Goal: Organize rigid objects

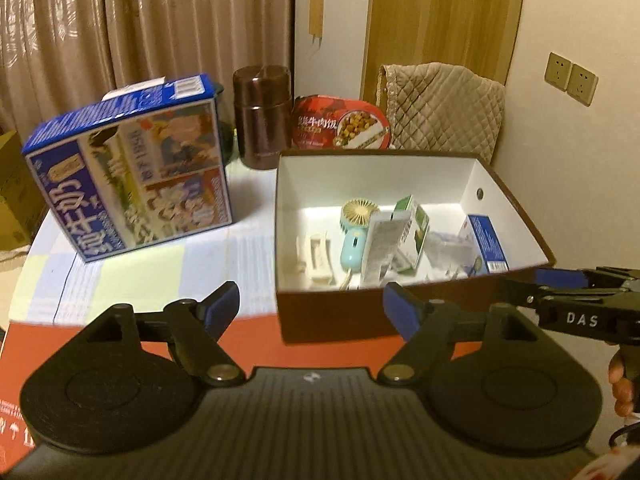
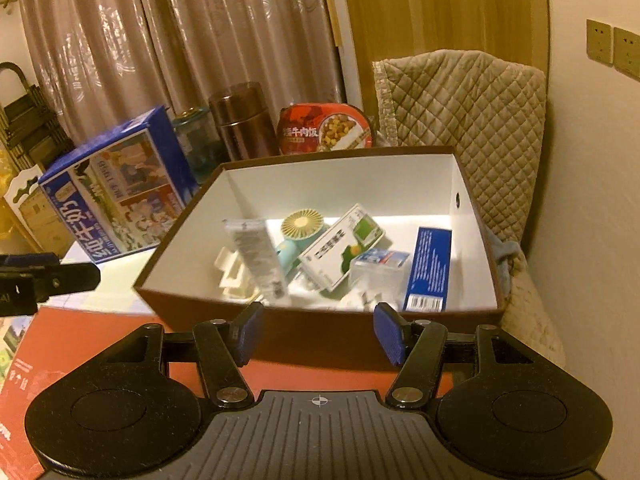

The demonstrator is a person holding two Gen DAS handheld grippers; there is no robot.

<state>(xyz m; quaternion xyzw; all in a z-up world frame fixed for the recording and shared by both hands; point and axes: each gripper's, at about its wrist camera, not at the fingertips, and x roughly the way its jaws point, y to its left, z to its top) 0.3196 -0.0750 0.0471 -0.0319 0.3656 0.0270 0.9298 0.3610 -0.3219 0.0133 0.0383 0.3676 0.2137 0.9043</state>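
We find the left gripper (image 1: 312,312) spread wide and empty, and the right gripper (image 2: 318,336) partly spread, nothing between its pads. Just beyond both stands the brown storage box (image 2: 320,324) on the tabletop (image 1: 160,272), holding a handheld fan (image 2: 298,232), medicine cartons (image 2: 340,246) and a blue carton (image 2: 430,268). Left of it stands the milk carton box (image 1: 132,176).

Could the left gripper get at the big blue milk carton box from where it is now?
Probably yes. The left gripper is open with nothing between its jaws, and the blue milk carton box stands in the open on the table, left of the brown storage box, with nothing lying between.
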